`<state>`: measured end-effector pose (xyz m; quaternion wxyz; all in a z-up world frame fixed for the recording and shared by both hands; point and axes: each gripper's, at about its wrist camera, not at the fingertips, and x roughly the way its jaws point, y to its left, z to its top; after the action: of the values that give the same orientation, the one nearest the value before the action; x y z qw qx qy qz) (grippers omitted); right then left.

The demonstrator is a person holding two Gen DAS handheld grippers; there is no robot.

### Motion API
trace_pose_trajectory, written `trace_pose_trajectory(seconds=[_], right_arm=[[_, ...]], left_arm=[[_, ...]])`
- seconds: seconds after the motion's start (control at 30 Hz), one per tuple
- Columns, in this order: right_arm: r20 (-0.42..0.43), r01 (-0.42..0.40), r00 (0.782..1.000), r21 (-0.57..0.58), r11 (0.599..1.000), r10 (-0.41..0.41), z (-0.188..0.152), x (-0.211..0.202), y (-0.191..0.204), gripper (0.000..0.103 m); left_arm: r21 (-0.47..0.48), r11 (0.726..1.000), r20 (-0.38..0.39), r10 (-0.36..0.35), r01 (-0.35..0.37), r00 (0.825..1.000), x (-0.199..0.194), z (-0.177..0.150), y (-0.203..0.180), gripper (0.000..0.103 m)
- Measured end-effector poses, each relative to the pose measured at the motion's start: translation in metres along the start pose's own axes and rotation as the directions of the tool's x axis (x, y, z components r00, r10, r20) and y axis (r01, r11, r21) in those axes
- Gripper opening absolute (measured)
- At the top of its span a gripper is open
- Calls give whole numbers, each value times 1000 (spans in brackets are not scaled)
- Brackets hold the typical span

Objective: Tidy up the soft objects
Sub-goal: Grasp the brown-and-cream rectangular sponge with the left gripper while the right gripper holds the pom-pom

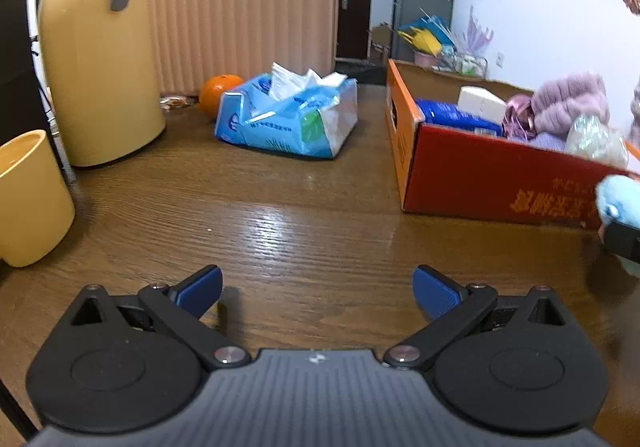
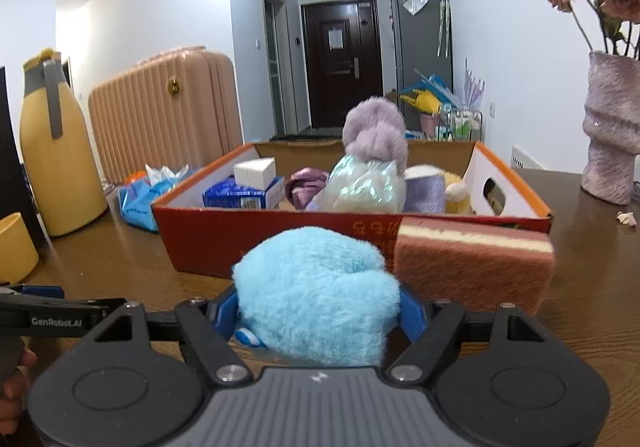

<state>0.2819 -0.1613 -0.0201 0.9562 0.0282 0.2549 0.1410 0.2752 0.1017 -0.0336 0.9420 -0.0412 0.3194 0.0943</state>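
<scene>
Hovering over the bare wooden surface (image 1: 304,207), the left gripper (image 1: 317,289) has its jaws spread wide with nothing between them. At two o'clock stands the red cardboard box (image 1: 492,175), holding a lilac fluffy item (image 1: 570,101); a blue tissue pack (image 1: 288,119) lies at twelve.

In the right wrist view, the right gripper (image 2: 318,313) has its jaws pressed against both sides of a light-blue plush toy (image 2: 316,295), just before the box (image 2: 224,239). A brown sponge (image 2: 472,267) rests at one o'clock, against the box front.
</scene>
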Motion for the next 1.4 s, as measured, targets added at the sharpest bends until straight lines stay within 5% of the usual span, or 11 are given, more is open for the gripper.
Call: trace_pose_trajectory(seconds=[0.73, 1.4], right_arm=[[178, 70, 981, 22, 997, -73, 2, -65, -75, 76], [209, 172, 960, 78, 982, -185, 5, -86, -156, 76]], left_arm=[[0, 994, 75, -109, 109, 991, -23, -10, -103, 103], [69, 970, 127, -240, 233, 962, -27, -10, -210, 103]])
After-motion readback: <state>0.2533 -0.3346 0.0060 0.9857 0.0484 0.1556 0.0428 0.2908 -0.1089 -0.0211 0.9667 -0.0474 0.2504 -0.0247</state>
